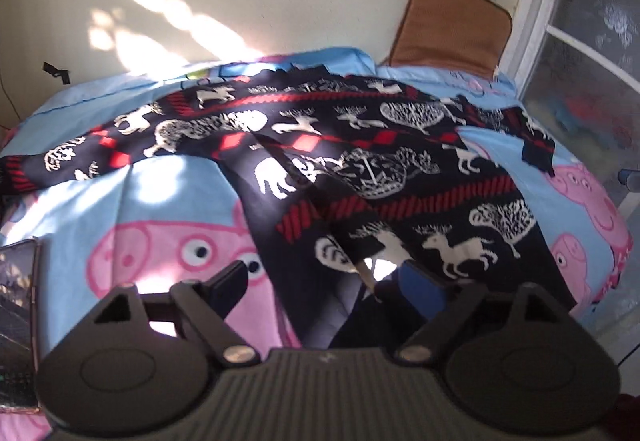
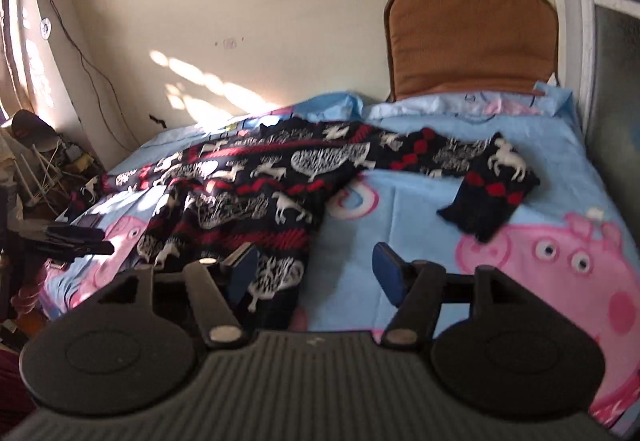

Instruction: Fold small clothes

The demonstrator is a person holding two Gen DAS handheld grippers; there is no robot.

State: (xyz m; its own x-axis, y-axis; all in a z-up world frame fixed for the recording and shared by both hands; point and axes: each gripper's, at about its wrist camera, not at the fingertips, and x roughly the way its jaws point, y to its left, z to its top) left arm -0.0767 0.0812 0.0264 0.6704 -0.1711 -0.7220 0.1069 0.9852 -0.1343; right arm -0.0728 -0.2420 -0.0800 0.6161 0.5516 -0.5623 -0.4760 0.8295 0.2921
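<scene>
A dark sweater (image 1: 360, 161) with white deer and tree figures and red stripes lies spread on the bed, sleeves out to both sides. My left gripper (image 1: 326, 279) hangs open just over its near hem; its pads (image 1: 234, 277) do not press the cloth. In the right wrist view the same sweater (image 2: 256, 181) lies left of centre, one sleeve (image 2: 492, 181) reaching right with its cuff bent toward me. My right gripper (image 2: 316, 269) is open, its left finger over the sweater's hem and its right finger over bare sheet.
The bed has a light blue sheet (image 2: 440, 225) with pink cartoon pigs. A brown cushion (image 2: 472, 41) leans on the wall behind it. A phone (image 1: 16, 321) lies at the bed's left edge. Cluttered items (image 2: 40, 161) stand left of the bed, and a glazed door (image 1: 592, 61) stands right.
</scene>
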